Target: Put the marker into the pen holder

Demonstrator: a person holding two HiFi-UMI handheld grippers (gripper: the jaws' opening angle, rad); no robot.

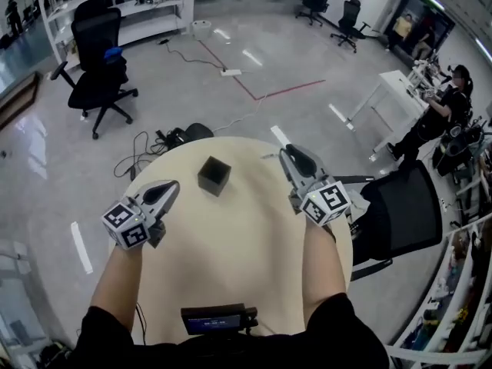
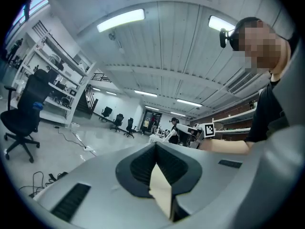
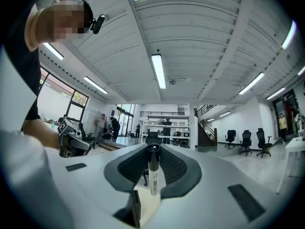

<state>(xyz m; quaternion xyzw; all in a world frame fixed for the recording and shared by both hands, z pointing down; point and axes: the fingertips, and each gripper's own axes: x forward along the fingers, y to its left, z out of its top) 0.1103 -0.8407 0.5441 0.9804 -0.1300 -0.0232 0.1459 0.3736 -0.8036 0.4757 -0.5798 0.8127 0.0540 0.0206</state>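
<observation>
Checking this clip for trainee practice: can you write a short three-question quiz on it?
1. What does the right gripper hold between its jaws? A) a marker B) a spoon C) nothing
2. Fill in: the pen holder stands on the round ____.
3. True or false: the left gripper grips the pen holder.
Key: 1 A; 2 table; 3 false, the left gripper is shut on nothing.
</observation>
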